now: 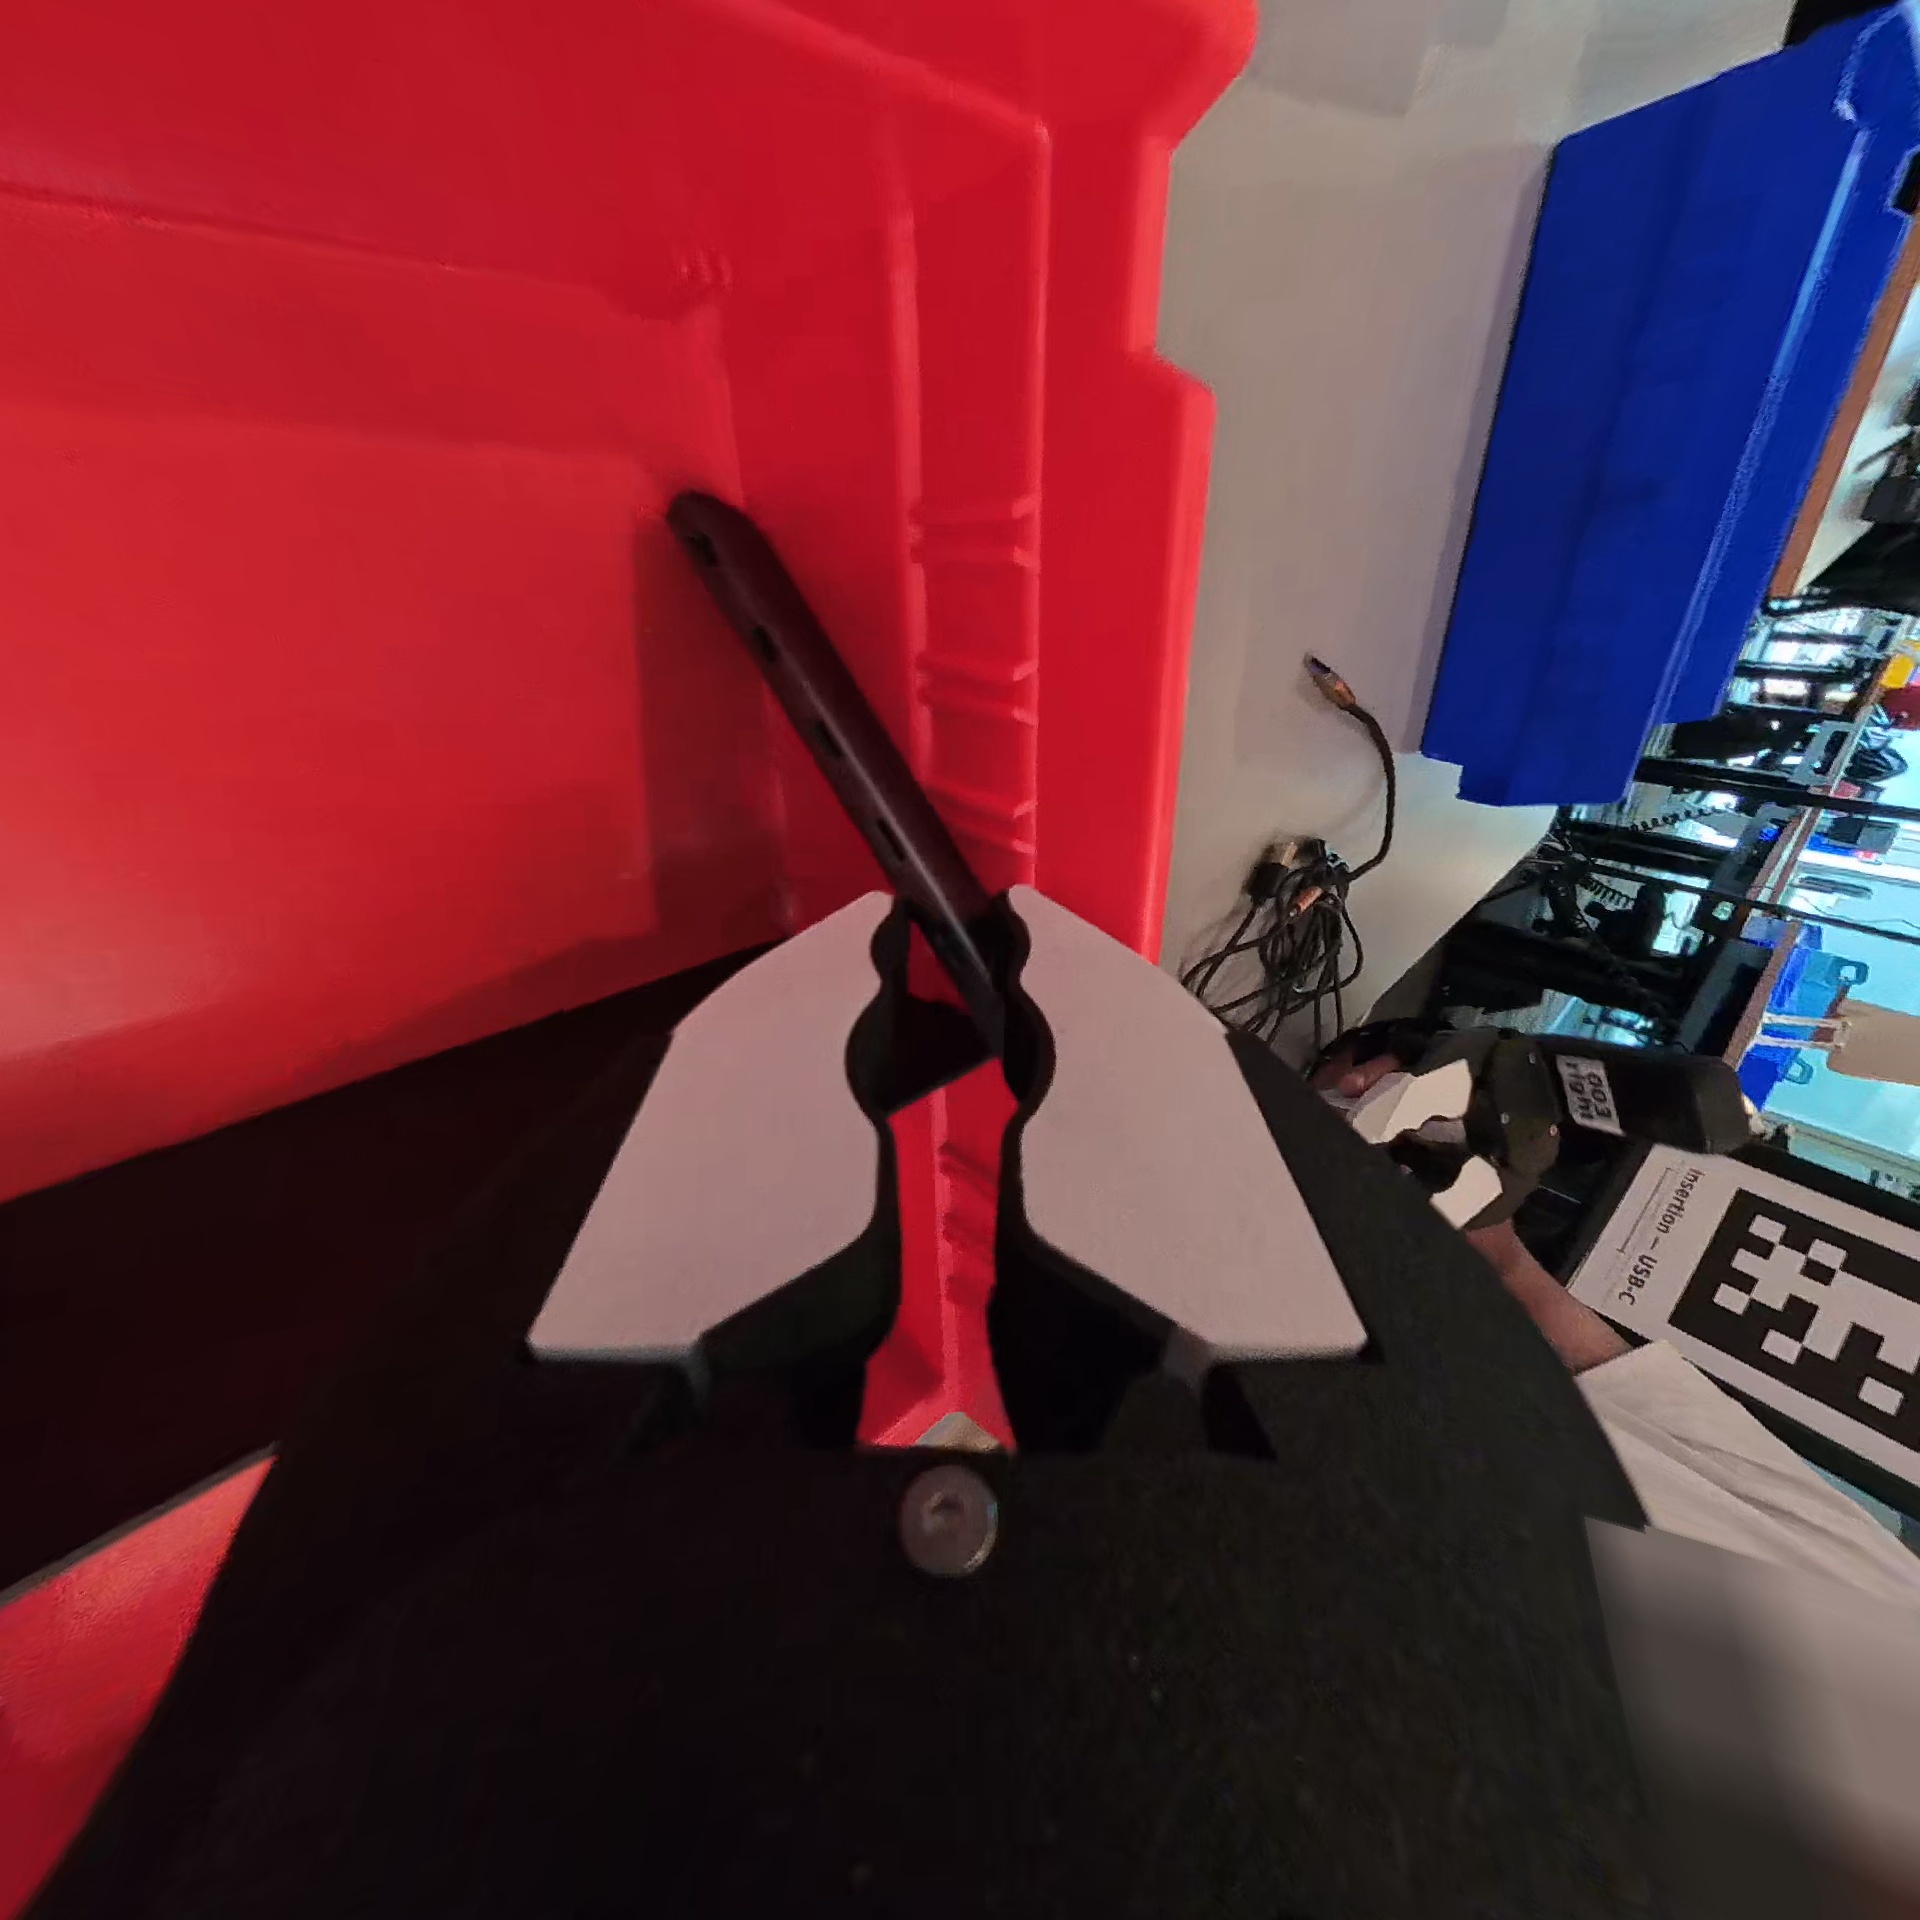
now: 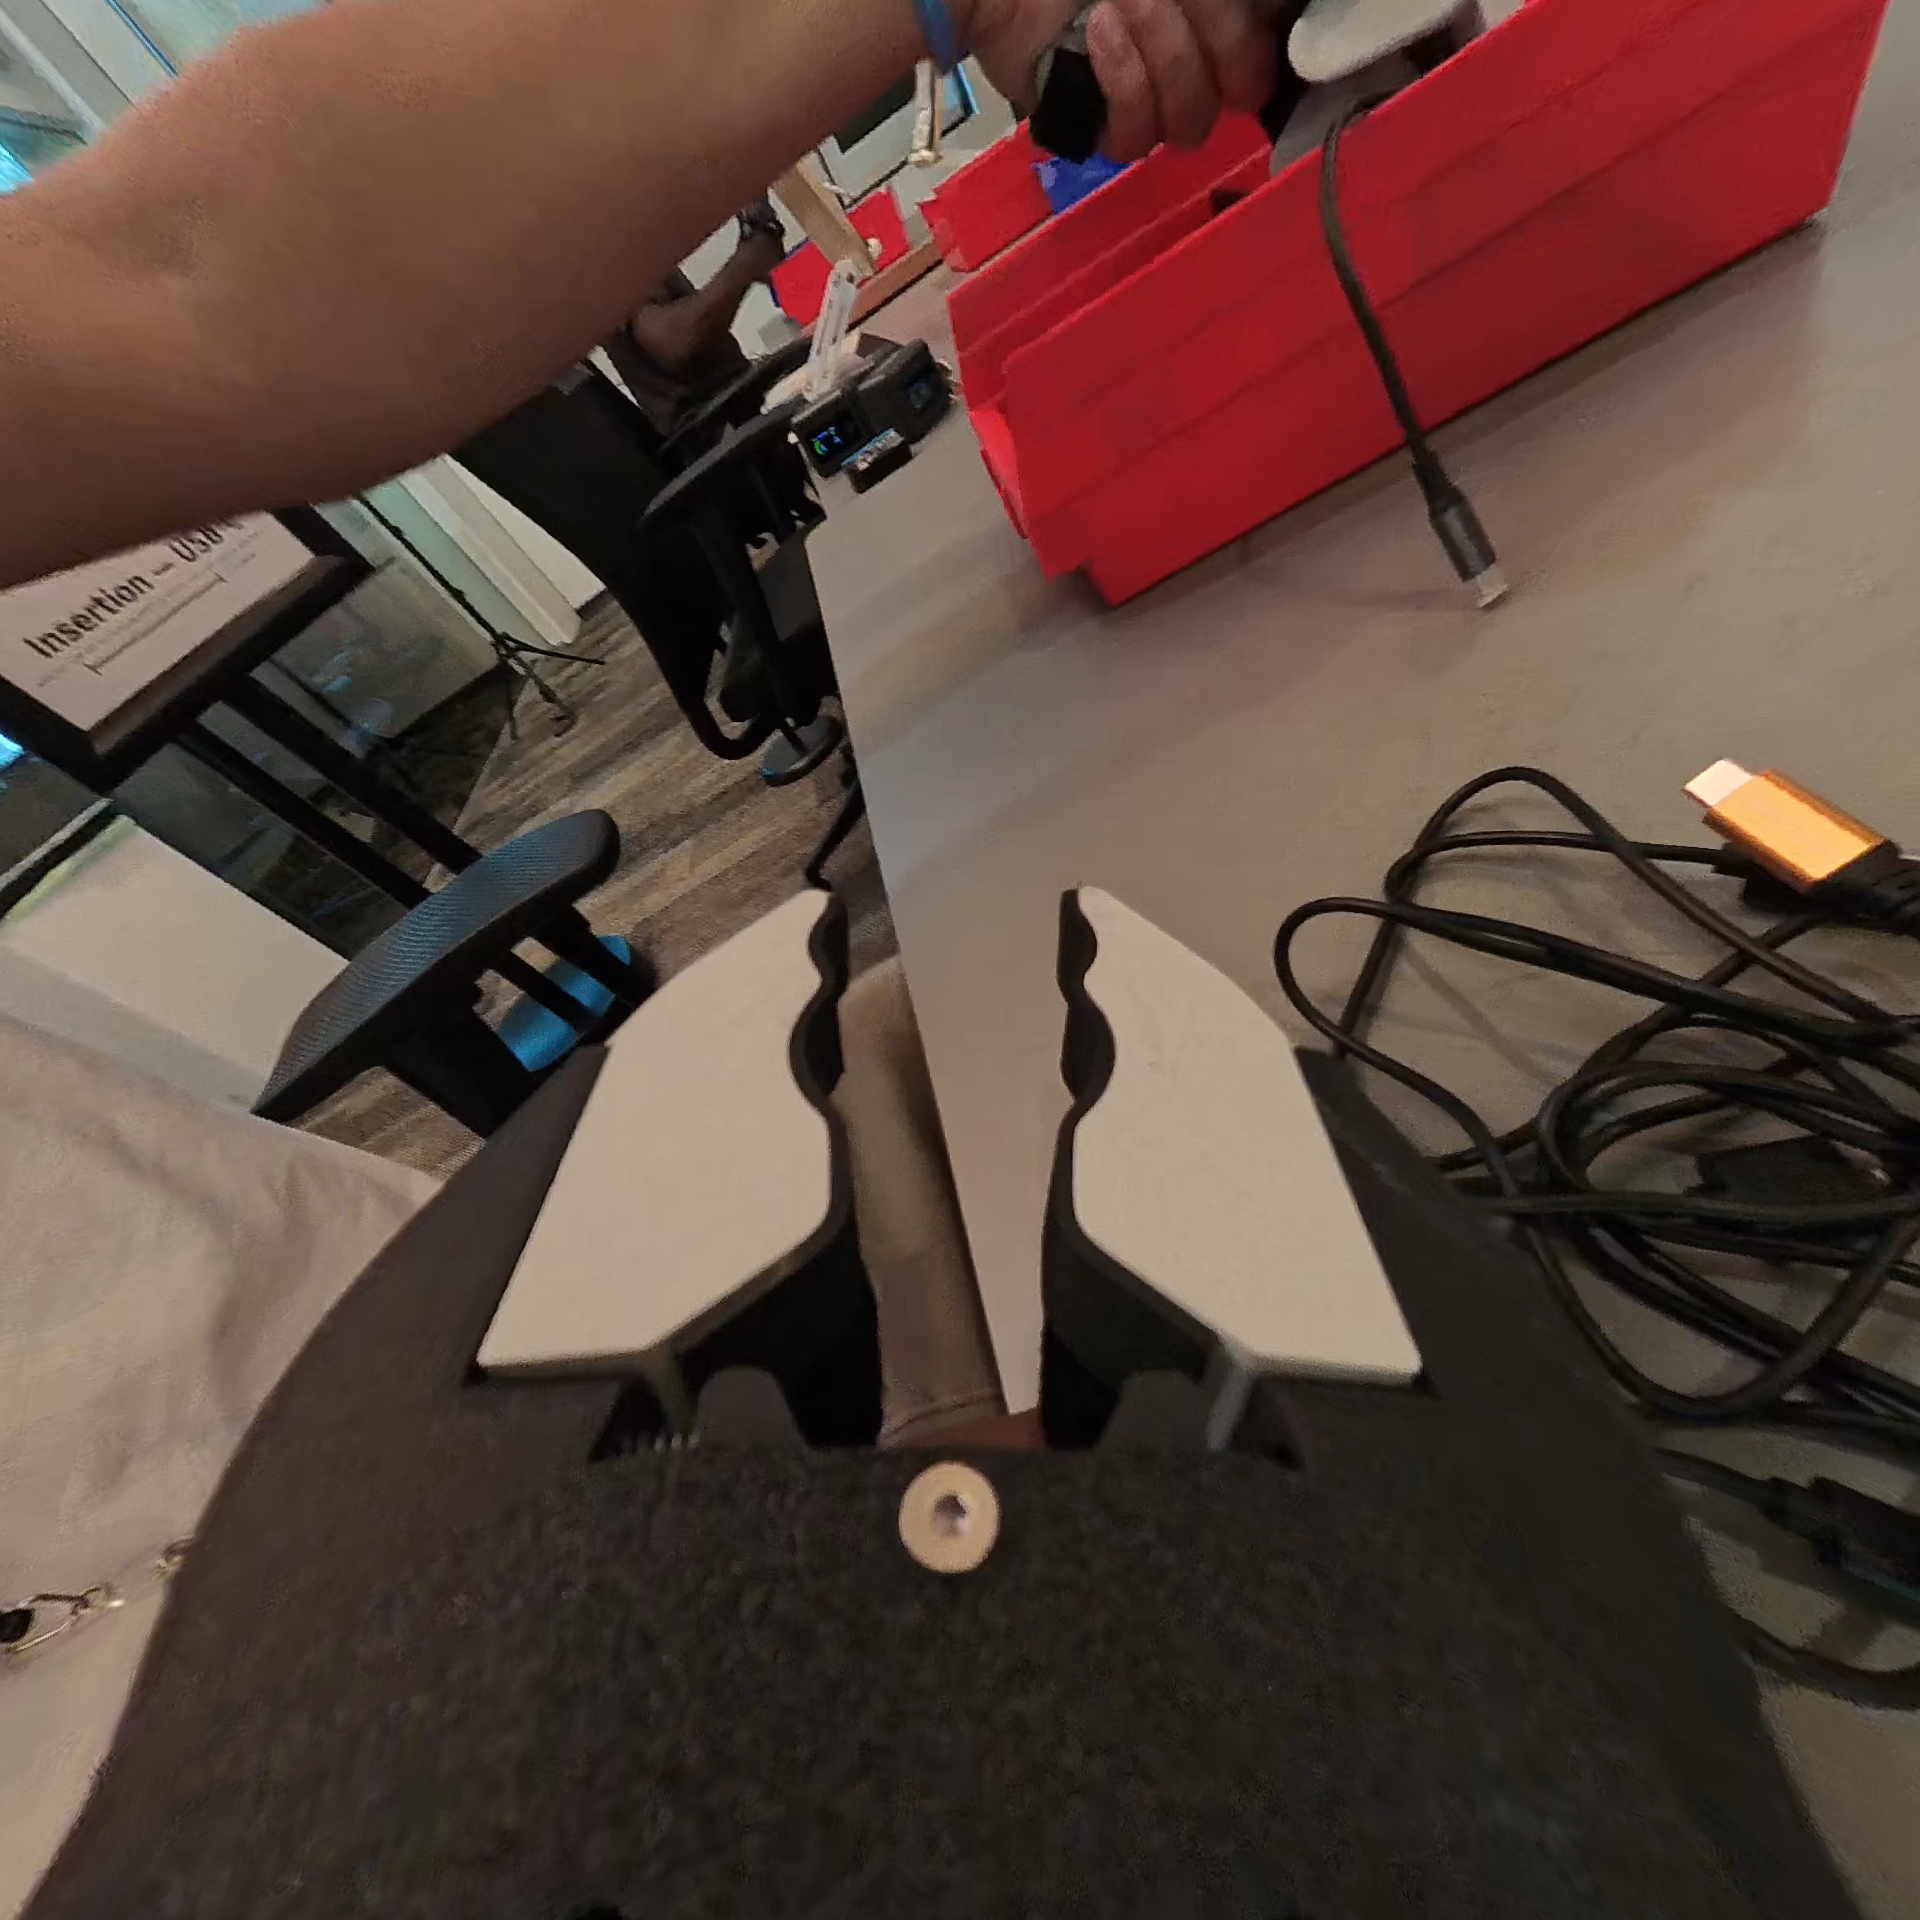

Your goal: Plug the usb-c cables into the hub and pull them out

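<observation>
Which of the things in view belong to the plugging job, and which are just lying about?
Job:
- black hub, held in the left gripper
- hub's own lead with plug
- black cable pile
- right gripper, open and empty

Lying about:
- red bins
- blue bin
- orange plug
- office chair

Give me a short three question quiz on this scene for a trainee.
1. True or false: the left gripper is shut on the black hub.
2. What colour is the bin behind the hub?
3. The right gripper is: A) open and empty, B) holding the orange-plug cable, C) holding the hub.

Key: 1 true; 2 red; 3 A.
</observation>
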### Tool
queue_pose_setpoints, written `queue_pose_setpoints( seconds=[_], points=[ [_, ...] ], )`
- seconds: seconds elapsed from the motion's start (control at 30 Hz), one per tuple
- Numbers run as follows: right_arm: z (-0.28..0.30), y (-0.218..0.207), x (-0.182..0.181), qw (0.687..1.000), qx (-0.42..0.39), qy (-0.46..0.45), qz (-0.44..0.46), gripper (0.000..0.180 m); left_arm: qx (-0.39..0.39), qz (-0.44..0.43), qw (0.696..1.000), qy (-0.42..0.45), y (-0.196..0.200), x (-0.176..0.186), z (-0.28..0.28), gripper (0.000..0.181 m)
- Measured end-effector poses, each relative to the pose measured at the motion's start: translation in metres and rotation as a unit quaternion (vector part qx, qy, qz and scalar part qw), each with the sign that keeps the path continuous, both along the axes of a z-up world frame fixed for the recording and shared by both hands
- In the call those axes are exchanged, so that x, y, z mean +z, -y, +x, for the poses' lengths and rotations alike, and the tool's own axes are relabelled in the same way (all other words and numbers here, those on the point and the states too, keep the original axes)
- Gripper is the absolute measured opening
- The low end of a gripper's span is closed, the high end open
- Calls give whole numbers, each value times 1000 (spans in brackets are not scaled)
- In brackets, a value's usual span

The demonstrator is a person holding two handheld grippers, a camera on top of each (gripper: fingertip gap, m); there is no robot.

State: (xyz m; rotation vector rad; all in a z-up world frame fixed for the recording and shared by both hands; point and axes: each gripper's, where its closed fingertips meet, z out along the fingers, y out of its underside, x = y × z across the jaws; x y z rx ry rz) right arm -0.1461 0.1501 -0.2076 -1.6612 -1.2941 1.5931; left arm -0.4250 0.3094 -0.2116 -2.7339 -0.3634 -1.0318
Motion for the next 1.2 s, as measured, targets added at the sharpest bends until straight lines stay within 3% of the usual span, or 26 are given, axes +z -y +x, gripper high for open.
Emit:
queue_pose_setpoints(
  seconds=[0.13,0.3,0.4,0.5,0.63,0.8,0.97,1.1,1.2],
  points=[
    [1,-2,5,1000,-3,-12,-16,38,12,51,997,-57,-6,18,-19,11],
    [3,-8,9,1000,-16,-20,-9,38,-1,194,972,-131,-9,88,-24,9],
    [3,-19,13,999,-44,-30,13,37,-70,321,923,-200,10,140,14,9],
    [1,-32,18,996,-72,-39,39,38,-154,471,837,-232,49,174,90,8],
    [-3,-39,28,995,-71,-73,6,44,-231,513,784,-261,97,139,181,8],
    [2,-50,39,990,-95,-106,-20,51,-317,499,752,-291,128,60,247,8],
    [11,-43,42,988,-63,-121,-66,53,-300,527,748,-270,137,47,271,8],
    [9,-47,31,980,-78,-98,-153,51,-294,548,715,-319,140,44,274,8],
    [6,-44,38,955,-57,-130,-259,52,-302,555,692,-350,145,36,284,8]
  ],
)
